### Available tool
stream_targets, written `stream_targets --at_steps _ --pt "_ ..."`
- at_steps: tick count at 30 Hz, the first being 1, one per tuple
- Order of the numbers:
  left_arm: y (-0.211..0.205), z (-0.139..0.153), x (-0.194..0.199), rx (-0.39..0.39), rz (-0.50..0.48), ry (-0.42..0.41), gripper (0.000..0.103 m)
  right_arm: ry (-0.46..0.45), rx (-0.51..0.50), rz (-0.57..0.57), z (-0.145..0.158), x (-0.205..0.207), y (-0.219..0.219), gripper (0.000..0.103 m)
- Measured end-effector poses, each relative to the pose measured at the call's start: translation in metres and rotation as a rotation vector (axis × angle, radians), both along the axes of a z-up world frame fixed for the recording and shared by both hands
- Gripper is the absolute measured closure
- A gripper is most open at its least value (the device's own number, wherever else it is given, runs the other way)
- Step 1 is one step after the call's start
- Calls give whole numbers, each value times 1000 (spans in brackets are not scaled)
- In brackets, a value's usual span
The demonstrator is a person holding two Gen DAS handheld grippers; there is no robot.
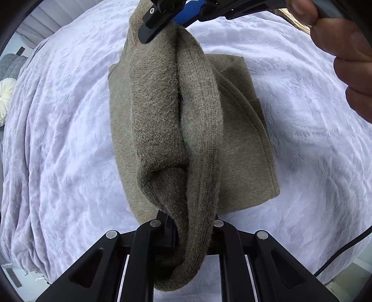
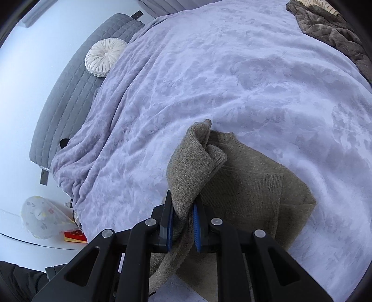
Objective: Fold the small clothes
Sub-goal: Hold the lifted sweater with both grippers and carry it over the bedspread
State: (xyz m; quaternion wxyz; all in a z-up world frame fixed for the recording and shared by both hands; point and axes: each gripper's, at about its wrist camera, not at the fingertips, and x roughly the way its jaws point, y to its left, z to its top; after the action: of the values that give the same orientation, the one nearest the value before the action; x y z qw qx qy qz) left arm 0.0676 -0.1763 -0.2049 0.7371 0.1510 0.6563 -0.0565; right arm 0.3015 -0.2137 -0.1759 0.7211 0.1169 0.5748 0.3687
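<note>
An olive-green knitted garment lies partly flat on the white bedspread. One edge of it is lifted in a long fold that stretches between both grippers. My left gripper points straight down and is shut on the near end of that fold. My right gripper appears at the top of the left wrist view, held by a hand, pinching the far end. In the right wrist view my right gripper is shut on the garment, whose flat part lies just beyond the blue pads.
A grey quilted headboard and a round white cushion stand at the bed's left side. A brown blanket lies at the far right corner. A floral bag and a red item sit on the floor beside the bed.
</note>
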Motion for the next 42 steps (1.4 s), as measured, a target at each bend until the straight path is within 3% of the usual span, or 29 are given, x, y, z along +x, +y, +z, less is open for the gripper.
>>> stream_targets --at_steps 20,42 --pt "-22 3 -6 -7 -62 15 90 -44 16 -25 4 -6 -28 88" --pt "-37 -9 -9 5 -131 56 90 6 5 -106 -29 -6 -71 88"
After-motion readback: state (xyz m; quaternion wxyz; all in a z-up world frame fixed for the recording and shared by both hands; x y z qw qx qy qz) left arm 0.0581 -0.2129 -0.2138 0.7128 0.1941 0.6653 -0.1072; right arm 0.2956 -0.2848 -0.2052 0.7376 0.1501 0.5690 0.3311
